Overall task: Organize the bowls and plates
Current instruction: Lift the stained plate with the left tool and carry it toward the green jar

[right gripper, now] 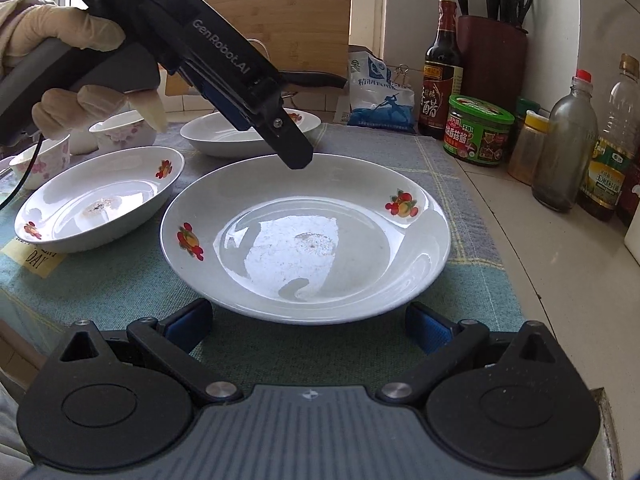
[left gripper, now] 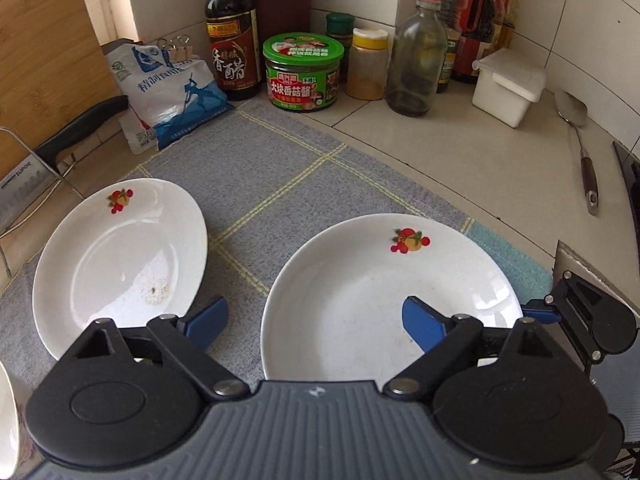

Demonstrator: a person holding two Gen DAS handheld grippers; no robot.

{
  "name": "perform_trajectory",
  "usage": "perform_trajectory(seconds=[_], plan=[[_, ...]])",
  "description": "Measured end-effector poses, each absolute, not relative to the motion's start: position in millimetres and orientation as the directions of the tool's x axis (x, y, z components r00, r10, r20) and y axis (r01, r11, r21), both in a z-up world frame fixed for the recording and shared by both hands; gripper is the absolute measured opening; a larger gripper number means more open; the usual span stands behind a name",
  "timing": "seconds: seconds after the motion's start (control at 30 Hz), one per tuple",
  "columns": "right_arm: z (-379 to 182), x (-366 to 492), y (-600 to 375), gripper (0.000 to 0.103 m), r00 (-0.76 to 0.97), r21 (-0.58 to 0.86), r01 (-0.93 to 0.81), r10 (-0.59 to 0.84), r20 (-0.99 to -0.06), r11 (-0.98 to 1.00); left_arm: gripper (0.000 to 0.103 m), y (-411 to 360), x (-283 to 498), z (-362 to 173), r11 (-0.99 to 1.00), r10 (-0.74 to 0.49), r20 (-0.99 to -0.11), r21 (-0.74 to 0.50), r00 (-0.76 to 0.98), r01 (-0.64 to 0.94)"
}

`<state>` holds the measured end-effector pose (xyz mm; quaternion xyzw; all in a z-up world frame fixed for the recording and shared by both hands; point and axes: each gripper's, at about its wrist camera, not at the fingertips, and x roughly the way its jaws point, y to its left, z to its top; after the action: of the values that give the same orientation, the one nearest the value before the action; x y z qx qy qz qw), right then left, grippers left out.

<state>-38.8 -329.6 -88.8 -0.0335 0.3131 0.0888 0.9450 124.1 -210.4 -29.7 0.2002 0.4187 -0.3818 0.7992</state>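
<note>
Nothing stacked yet: three plates lie apart on the mat. Left gripper (left gripper: 314,320) jaws spread, empty, hovering over the near plate (left gripper: 360,280). Right gripper (right gripper: 310,324) jaws spread, empty, that plate's rim just ahead. Small bowls (right gripper: 120,130) sit far left, untouched.
</note>
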Motion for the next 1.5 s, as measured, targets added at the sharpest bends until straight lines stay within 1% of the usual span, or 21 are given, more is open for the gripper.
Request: perform_trajectory(seconds=[0.03, 0.17, 0.23, 0.3, 0.33, 0.4, 0.63, 0.93, 1.5], plan=[[-89.2, -38.9, -329.7, 0.103, 0.79, -0.01, -0.195, 0.151, -0.594, 0.981, 0.088, -213.5, 127.7, -33.0, 0.622, -0.438, -0.831, -0.004, 0.344, 0.783], [-89.5, -37.4, -333.0, 0.103, 0.785, -0.009, -0.221, 0.172, -0.595, 0.975, 0.081, -222.6, 138.6, -42.4, 0.606, -0.42, -0.857, -0.021, 0.297, 0.795], [-89.0, -35.6, -334.8, 0.103, 0.782, -0.008, -0.222, 0.173, -0.599, 0.975, 0.076, -226.0, 143.7, -45.5, 0.599, -0.417, -0.87, -0.044, 0.265, 0.8], [-88.9, -34.4, -336.8, 0.103, 0.778, -0.006, -0.227, 0.178, -0.603, 0.974, 0.075, -228.8, 148.2, -48.2, 0.586, -0.42, -0.878, -0.069, 0.23, 0.807], [-88.8, -34.0, -337.0, 0.103, 0.776, -0.007, -0.231, 0.18, -0.604, 0.973, 0.072, -231.2, 150.2, -49.9, 0.584, -0.414, -0.882, -0.069, 0.224, 0.809], [-88.7, -33.9, -336.9, 0.103, 0.774, -0.007, -0.237, 0.185, -0.606, 0.971, 0.069, -234.7, 152.8, -52.0, 0.578, -0.406, -0.887, -0.065, 0.218, 0.814], [-86.5, -31.1, -334.5, 0.103, 0.767, -0.018, -0.253, 0.189, -0.613, 0.967, 0.069, -239.5, 159.8, -55.3, 0.567, -0.403, -0.896, -0.083, 0.188, 0.819], [-81.9, -26.4, -331.8, 0.103, 0.75, -0.019, -0.247, 0.179, -0.637, 0.969, 0.069, -241.1, 159.3, -55.4, 0.556, -0.406, -0.894, -0.078, 0.189, 0.828], [-74.7, -20.0, -337.1, 0.103, 0.758, -0.036, -0.237, 0.161, -0.633, 0.971, 0.069, -242.1, 161.4, -46.6, 0.558, -0.428, -0.877, -0.066, 0.219, 0.827]])
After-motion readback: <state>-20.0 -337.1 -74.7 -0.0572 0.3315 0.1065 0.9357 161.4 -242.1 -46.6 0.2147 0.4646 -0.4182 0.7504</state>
